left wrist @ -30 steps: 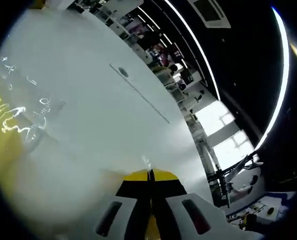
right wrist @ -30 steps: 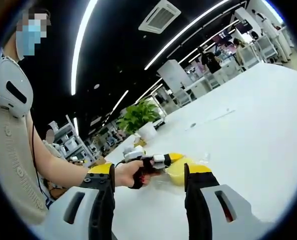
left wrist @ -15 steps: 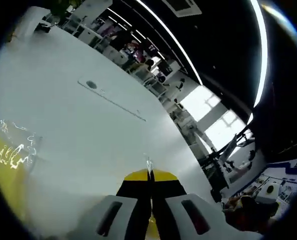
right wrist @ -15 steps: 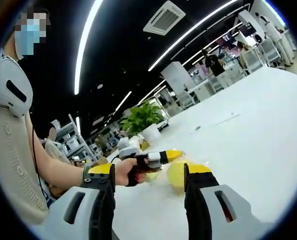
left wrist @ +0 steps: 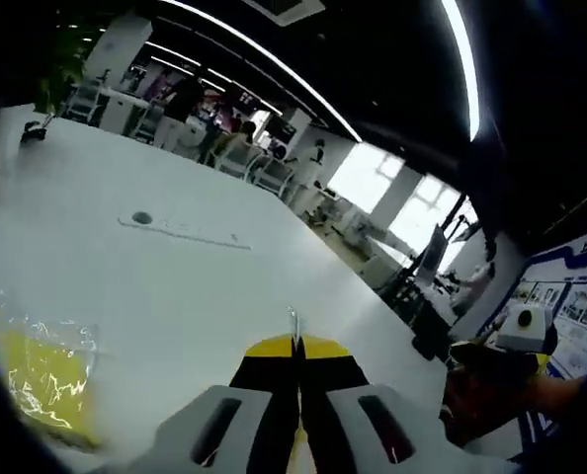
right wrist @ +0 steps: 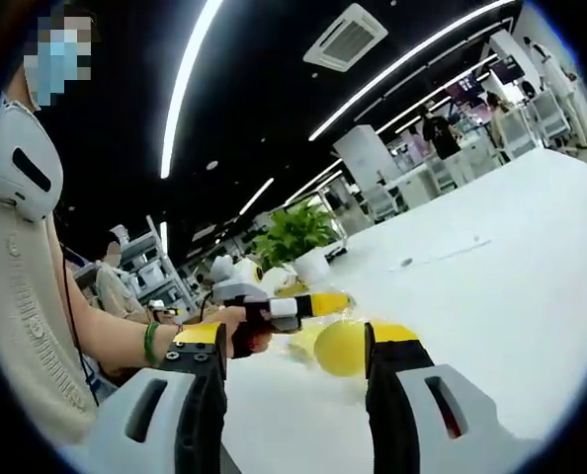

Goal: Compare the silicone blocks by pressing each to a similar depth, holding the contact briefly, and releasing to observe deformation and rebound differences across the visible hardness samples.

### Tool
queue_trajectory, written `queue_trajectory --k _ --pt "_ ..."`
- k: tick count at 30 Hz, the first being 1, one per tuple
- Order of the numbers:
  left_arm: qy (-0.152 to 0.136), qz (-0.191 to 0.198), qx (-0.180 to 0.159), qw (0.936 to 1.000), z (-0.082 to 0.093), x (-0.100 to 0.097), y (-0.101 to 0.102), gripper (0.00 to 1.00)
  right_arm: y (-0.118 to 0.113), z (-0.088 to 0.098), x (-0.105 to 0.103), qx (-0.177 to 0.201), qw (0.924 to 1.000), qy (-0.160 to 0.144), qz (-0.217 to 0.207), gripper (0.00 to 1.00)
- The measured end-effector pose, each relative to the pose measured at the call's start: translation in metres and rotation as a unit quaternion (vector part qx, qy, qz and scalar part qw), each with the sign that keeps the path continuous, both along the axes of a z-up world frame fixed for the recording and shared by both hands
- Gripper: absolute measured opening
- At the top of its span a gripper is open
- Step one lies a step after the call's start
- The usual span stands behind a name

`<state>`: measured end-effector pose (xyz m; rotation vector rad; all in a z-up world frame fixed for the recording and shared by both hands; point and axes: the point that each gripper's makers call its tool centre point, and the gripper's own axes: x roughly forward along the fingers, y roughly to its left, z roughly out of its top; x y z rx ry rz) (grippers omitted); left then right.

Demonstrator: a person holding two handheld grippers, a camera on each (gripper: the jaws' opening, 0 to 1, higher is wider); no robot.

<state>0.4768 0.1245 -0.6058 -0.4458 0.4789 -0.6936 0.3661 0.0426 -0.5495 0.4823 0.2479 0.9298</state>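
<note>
Left gripper view has the left gripper (left wrist: 294, 348) close up, its jaws pressed together with nothing between them. Near on the left, a yellow silicone block (left wrist: 41, 380) in shiny clear wrap lies on the white table (left wrist: 205, 286). Right gripper view shows the right gripper (right wrist: 293, 355) with jaws wide apart and nothing in them. Past them a yellow block (right wrist: 340, 347) sits on the table, and a potted plant (right wrist: 298, 237) stands farther back

- White table (left wrist: 205, 286), broad, bare surface.
- Round dark port (left wrist: 142, 218) set in tabletop beside thin seam line.
- Potted green plant (right wrist: 295, 237), far table edge.
- Ceiling air-conditioning vent (right wrist: 346, 39) between light strips.
</note>
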Motion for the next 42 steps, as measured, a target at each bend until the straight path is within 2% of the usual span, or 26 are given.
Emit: queue_trajectory --k 7,11,16,19,21,24,28,32,35,42 --pt "-0.01 -0.015 0.021 0.9996 0.013 -0.02 0.006 0.0 0.007 0.014 -0.005 -0.002 0.9997 -0.022 0.013 0.52" --pt "-0.02 -0.02 0.033 0.9991 0.022 -0.029 0.011 0.0 0.013 0.018 -0.008 -0.011 0.9993 -0.022 0.03 0.5" --pt "-0.034 -0.022 0.038 0.9985 0.037 -0.035 0.017 0.0 0.02 0.02 -0.009 -0.049 0.9966 -0.048 0.046 0.56" --pt "-0.044 -0.028 0.045 0.9977 0.047 -0.039 0.02 0.0 0.024 0.018 -0.006 -0.078 0.994 -0.05 0.058 0.66" --pt "-0.052 -0.032 0.05 0.9969 0.055 -0.041 0.023 0.0 0.028 0.015 -0.005 -0.11 0.9893 -0.06 0.075 0.71" --pt "-0.06 -0.042 0.052 0.9959 0.068 -0.044 0.026 0.0 0.036 0.016 -0.002 -0.151 0.9792 -0.086 0.104 0.73" --pt "-0.08 -0.051 0.066 0.9933 0.084 -0.046 0.029 0.0 0.046 0.025 0.002 -0.173 0.97 -0.108 0.132 0.75" --pt "-0.095 -0.076 0.079 0.9894 0.099 -0.052 0.027 0.0 0.056 0.033 0.014 -0.199 0.9575 -0.14 0.155 0.81" --pt "-0.098 -0.088 0.075 0.9885 0.108 -0.056 0.026 0.0 0.066 0.031 0.022 -0.211 0.9528 -0.135 0.171 0.82" --pt "-0.123 -0.134 0.089 0.9793 0.126 -0.067 0.017 0.0 0.098 0.026 0.029 -0.229 0.9373 -0.14 0.222 0.79"
